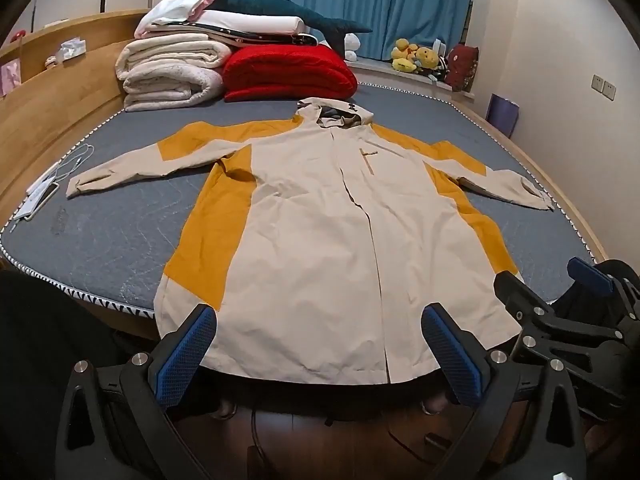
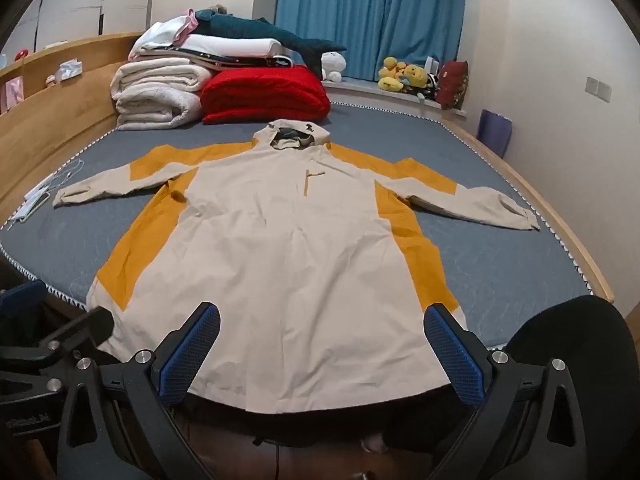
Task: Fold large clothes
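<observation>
Hooded jacket (image 1: pixel 316 216) lay flat on the grey mattress (image 1: pixel 120 232), sleeves spread; left gripper (image 1: pixel 320 344) and right gripper (image 2: pixel 322 344) hovered near its hem, jaws wide apart, holding nothing.

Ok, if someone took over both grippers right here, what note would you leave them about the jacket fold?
Left gripper: open, empty, held short of the hem.
Right gripper: open, empty, also at the hem end.
The cream and mustard hooded jacket lies flat and face up on the grey mattress, hood towards the red folded blanket, both sleeves spread out sideways, hem hanging slightly over the near edge.
Done: jacket laid out and smoothed; no fold made yet.
Left: the whole fold. Probably bring the left sleeve and right sleeve in over the body, then fold hem towards hood.
</observation>
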The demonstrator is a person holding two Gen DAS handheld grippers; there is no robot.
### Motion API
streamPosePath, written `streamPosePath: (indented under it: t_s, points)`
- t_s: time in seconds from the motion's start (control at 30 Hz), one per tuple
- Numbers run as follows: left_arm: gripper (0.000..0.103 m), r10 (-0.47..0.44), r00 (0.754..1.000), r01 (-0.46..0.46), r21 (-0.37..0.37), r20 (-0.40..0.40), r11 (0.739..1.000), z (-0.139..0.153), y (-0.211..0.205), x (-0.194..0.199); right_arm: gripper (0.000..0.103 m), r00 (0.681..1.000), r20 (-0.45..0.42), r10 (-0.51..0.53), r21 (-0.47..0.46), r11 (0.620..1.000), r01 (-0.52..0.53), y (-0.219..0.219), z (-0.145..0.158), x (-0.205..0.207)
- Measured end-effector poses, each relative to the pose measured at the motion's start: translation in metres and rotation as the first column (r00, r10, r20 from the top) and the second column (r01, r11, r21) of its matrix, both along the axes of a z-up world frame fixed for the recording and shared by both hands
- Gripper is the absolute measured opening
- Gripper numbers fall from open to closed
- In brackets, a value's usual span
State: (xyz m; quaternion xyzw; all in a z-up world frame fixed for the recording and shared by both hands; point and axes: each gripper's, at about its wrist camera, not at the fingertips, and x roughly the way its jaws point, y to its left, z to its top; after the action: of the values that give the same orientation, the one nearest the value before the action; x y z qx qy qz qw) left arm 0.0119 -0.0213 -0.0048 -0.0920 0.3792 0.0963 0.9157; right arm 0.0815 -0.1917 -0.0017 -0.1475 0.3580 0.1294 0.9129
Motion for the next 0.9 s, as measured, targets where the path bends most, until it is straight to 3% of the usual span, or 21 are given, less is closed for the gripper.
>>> streamPosePath:
  t_s: [0.9]
  points:
    - [0.102, 0.015, 1.0, -0.016, -0.016, -0.007, 1.0, -0.002, 0.005, 0.002, 0.101, 1.0, -0.025, -0.01, 0.009, 1.0, 0.01, -0.003, -0.007, 0.004]
